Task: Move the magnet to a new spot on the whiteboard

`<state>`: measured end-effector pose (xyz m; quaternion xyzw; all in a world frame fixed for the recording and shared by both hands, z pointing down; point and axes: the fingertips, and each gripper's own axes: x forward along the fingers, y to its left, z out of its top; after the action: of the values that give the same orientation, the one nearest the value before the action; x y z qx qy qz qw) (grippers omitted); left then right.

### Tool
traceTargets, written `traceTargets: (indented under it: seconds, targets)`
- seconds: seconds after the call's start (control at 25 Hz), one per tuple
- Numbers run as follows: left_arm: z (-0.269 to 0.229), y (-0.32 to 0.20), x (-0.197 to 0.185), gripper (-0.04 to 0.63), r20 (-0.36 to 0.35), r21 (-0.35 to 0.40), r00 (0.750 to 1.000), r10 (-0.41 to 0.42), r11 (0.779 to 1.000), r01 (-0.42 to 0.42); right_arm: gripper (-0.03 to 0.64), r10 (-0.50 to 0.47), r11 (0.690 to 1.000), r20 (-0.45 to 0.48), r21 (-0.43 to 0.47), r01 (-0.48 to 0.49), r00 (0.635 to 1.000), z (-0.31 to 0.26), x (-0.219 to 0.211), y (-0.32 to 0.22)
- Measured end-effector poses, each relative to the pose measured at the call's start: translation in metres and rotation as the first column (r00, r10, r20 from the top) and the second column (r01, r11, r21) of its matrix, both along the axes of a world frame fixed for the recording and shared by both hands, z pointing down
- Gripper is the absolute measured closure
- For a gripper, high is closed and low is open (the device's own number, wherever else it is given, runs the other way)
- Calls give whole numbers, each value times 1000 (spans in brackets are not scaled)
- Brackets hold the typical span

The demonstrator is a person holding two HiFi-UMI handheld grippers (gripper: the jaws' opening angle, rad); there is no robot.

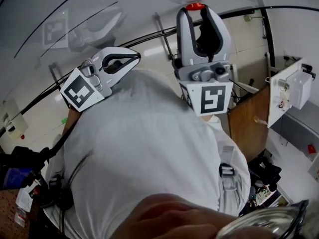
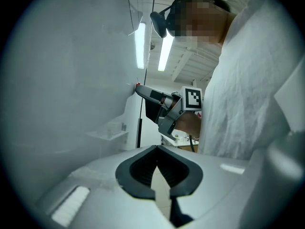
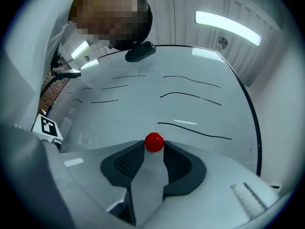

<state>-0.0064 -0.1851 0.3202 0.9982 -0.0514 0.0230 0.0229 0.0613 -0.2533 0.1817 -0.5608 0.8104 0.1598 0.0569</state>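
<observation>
Right hand-held gripper (image 3: 153, 148) pinches the red magnet (image 3: 154, 141) at its jaw tips, apparently against the whiteboard (image 3: 200, 113). Left hand-held gripper (image 2: 156, 148) pressed together, empty. Step: carry. Next: reach a bare spot, seat the magnet, release.

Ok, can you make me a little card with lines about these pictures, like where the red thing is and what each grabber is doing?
Magnet: small round red magnet, pinched at the tips of the right gripper's jaws
Right gripper: jaws closed on the magnet, pointing at the board
Left gripper: jaws together, nothing in them
Board: glossy white whiteboard with black pen lines
Magnet and board: close together; whether they are touching cannot be told
</observation>
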Motion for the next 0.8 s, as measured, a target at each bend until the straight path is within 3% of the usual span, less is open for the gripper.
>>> traceTargets:
  seconds: [0.32, 0.48, 0.8]
  targets:
    - [-2, -17, 2, 594, 14, -36, 1000, 28, 999, -27, 494, 6, 1000, 13, -4, -6, 1000, -9, 1, -14]
    - [17, 0, 12, 594, -6, -47, 1000, -14, 999, 14, 494, -22, 1000, 13, -13, 23, 1000, 14, 11, 8]
    - [9, 11, 29, 595, 10, -73, 990, -138, 988, 138, 494, -100, 993, 25, -60, 102, 995, 22, 32, 22]
